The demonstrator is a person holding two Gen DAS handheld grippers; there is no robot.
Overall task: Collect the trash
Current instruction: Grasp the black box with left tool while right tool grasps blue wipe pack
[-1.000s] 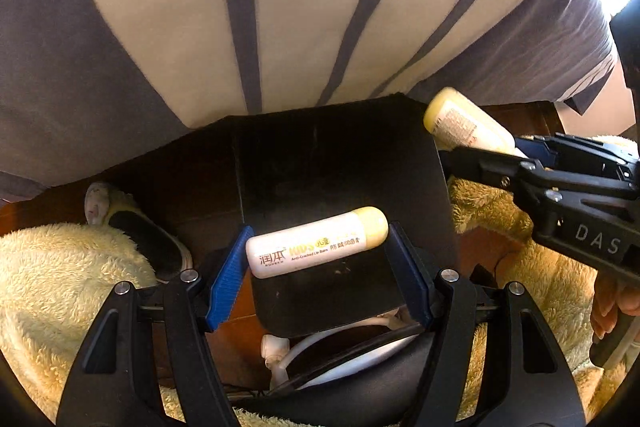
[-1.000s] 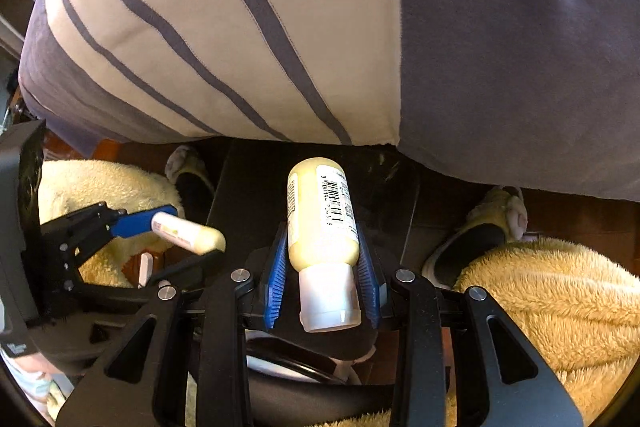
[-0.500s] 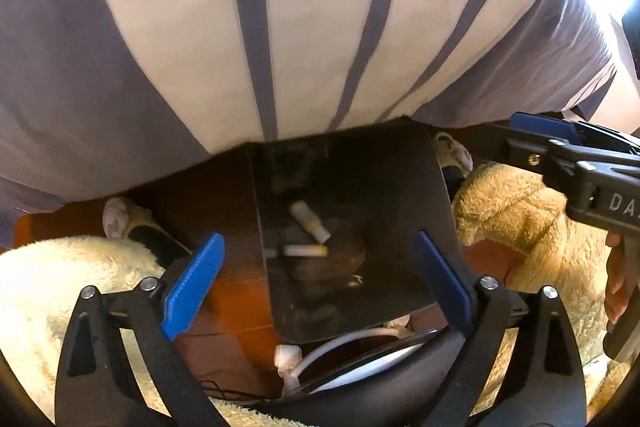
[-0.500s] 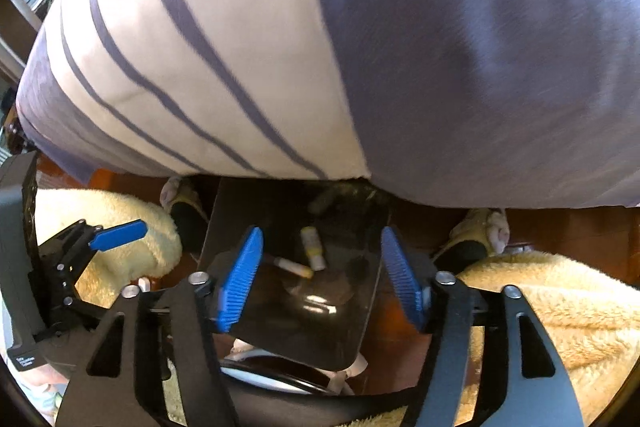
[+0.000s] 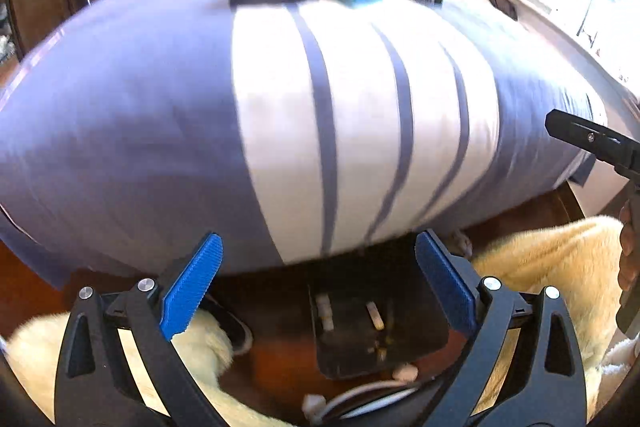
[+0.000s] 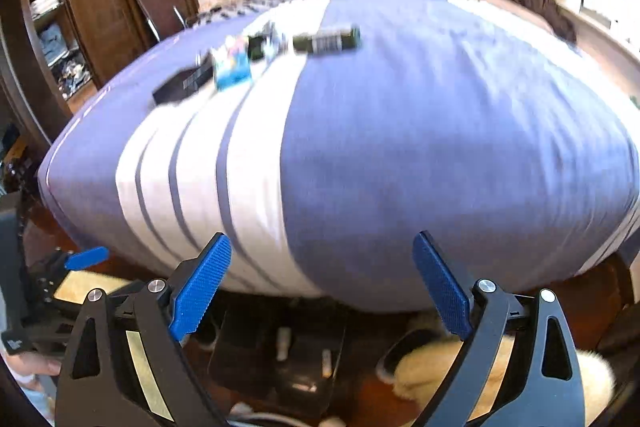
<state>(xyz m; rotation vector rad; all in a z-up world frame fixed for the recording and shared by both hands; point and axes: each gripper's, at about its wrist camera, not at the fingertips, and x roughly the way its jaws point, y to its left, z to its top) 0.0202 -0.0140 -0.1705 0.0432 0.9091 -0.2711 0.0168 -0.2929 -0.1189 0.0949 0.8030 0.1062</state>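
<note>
left gripper (image 5: 318, 293): fingers spread, nothing between | right gripper (image 6: 322, 291): jaws just opened, nothing between | two tubes (image 5: 376, 315) in black bin (image 5: 420, 331) (blurred)

From here I can't make out the small items on top of the bed (image 6: 440, 147): motion blur smears a blue packet (image 6: 232, 65), a dark bottle (image 6: 326, 41) and a black box (image 6: 180, 87), so no label reads. Two pale tubes (image 5: 374, 315) in the dark bin (image 5: 420, 311) are too small to identify. The mattress edge hides the bin's far rim. The other gripper (image 5: 592, 143) is cut off by my right frame edge.
</note>
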